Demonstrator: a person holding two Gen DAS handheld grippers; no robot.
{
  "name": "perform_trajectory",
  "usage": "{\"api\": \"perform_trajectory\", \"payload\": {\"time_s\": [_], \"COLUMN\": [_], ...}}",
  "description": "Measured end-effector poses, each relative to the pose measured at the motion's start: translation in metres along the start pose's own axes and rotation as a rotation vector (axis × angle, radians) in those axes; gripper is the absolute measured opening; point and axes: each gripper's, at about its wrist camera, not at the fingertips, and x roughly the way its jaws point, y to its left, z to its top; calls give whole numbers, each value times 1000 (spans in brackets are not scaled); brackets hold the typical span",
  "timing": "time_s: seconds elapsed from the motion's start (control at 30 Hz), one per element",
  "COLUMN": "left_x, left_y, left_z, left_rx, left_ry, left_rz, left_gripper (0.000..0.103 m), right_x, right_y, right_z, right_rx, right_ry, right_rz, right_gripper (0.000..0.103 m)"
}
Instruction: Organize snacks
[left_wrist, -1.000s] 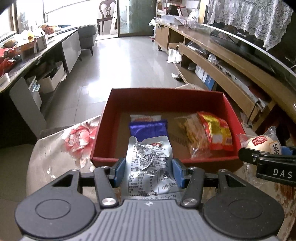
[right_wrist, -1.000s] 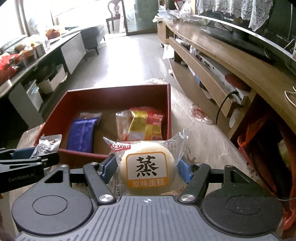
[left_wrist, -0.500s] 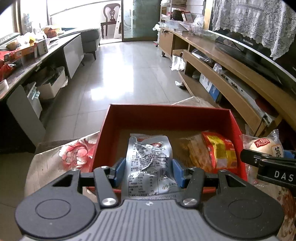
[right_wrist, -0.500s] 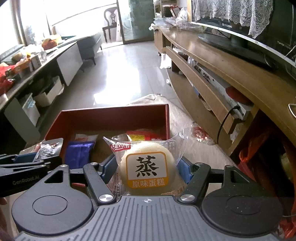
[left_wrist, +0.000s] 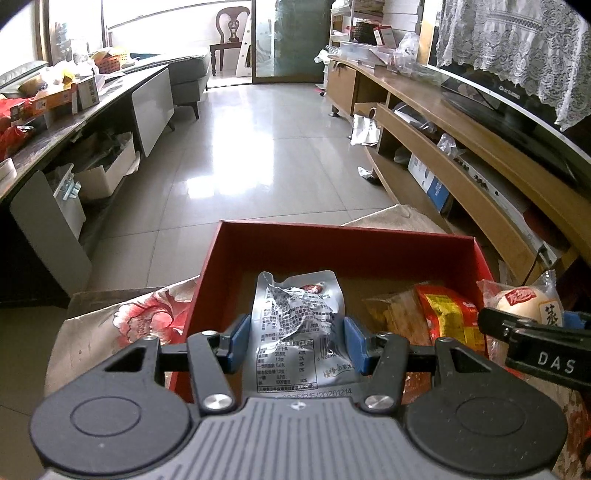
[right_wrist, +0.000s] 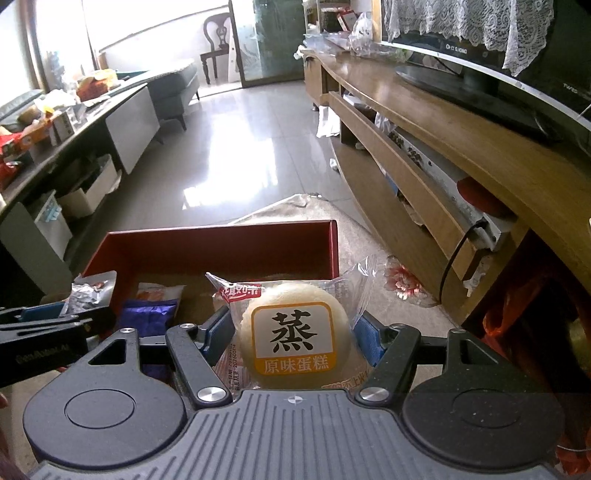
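The left gripper (left_wrist: 298, 341) pinches a silver foil packet (left_wrist: 299, 332) between its blue pads, held above the red box (left_wrist: 343, 245). The right gripper (right_wrist: 291, 338) clamps a wrapped steamed cake (right_wrist: 293, 341) at the box's near right side.

The right gripper (right_wrist: 293, 334) clamps a round pale steamed cake in clear plastic wrap (right_wrist: 293, 338). Beyond it sits an open red cardboard box (right_wrist: 221, 243) holding a purple foil packet (right_wrist: 147, 314). At the left edge, the left gripper (right_wrist: 44, 334) holds a crinkled silver pouch (right_wrist: 90, 290).
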Motion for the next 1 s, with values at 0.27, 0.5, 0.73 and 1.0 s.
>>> {"api": "perform_trajectory", "payload": {"time_s": [0.27, 0.5, 0.73, 1.0], "left_x": [12, 21, 27, 34], "left_y": [-2, -4, -5, -7], "left_z": [2, 2, 1, 0], "left_rx": [3, 0, 1, 4], "left_ry": [12, 24, 34, 50], "left_rz": [11, 25, 33, 33], "left_gripper": [57, 57, 57, 58], "right_x": [13, 21, 27, 32], "right_y": [3, 8, 13, 20], "right_z": [2, 5, 5, 4], "right_rx": [-7, -27, -50, -83], "right_ry": [23, 29, 29, 39], "right_rz": [-2, 1, 3, 5], "right_gripper": [75, 75, 75, 75]}}
